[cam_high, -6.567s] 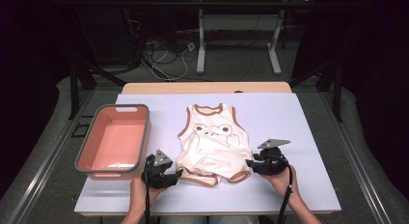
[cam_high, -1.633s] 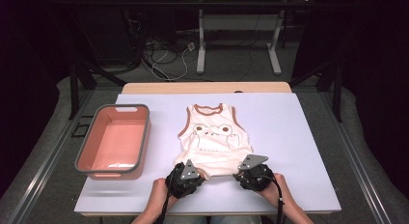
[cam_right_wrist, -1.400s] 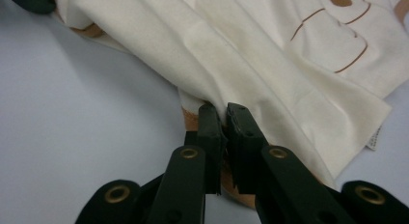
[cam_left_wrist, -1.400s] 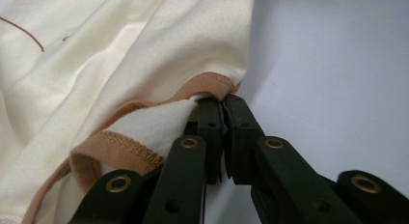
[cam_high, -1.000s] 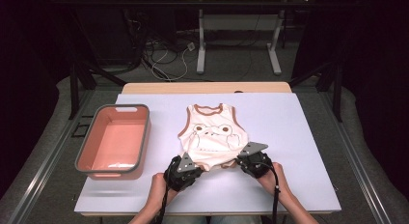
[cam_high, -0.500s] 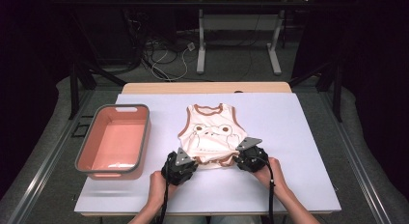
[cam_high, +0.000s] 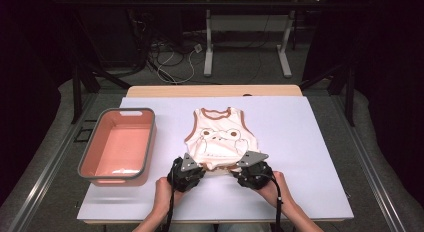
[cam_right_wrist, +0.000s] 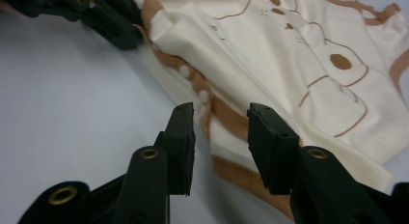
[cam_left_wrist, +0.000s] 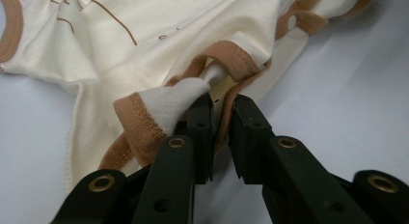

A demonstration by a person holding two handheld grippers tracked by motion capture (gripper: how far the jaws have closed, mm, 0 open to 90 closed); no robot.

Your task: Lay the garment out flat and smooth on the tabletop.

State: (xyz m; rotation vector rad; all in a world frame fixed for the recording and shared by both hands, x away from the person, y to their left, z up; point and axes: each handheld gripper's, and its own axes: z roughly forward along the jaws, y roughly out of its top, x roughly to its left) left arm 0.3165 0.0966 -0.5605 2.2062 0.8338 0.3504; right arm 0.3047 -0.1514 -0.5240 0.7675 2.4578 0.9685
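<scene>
We see the cream bodysuit (cam_high: 220,139) lying flat on the white tabletop (cam_high: 310,142), its bottom hem nearest us and bunched. Our left tool (cam_left_wrist: 219,105) has a fold of the brown-trimmed hem between its jaws; they stand slightly apart after just opening, so whether the pads press the cloth is hard to tell. Our right tool (cam_right_wrist: 219,120) is released, jaws apart over the snap-button edge after opening. A pink bin (cam_high: 87,164) sits well to the left.
</scene>
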